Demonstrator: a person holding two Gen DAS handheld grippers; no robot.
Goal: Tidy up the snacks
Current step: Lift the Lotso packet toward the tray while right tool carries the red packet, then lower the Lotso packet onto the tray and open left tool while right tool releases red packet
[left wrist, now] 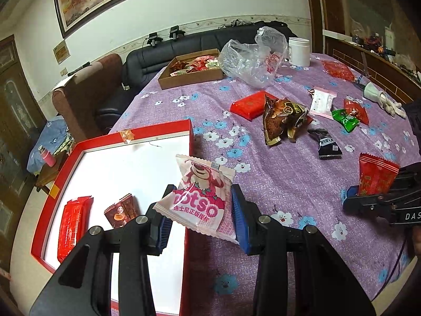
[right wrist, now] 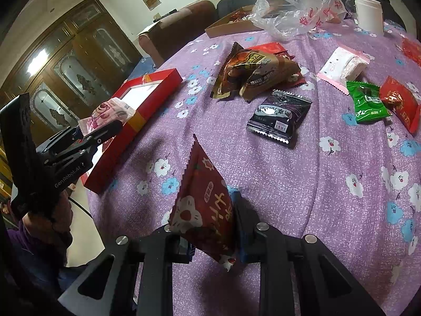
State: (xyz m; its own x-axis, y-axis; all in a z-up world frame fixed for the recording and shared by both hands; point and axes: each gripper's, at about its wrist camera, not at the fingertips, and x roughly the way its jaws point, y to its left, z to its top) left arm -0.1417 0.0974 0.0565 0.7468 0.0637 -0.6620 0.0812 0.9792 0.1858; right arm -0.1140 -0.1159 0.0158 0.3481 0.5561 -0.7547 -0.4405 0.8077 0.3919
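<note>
Left tongs [left wrist: 201, 205] clamped on a packet, right tongs [right wrist: 208, 226] likewise, both angled downward

My left fingers [left wrist: 160, 226] cover the lower corners of the pink bear packet [left wrist: 202, 197]. The red box [left wrist: 188, 137] is cut off at the bottom edge. My right fingers [right wrist: 242, 226] hide the base of the red flower packet [right wrist: 205, 205]. Contents of the brown tray [left wrist: 189, 77] are too small to identify. The plastic bag [right wrist: 292, 13] screens that tray in the right wrist view.
</note>
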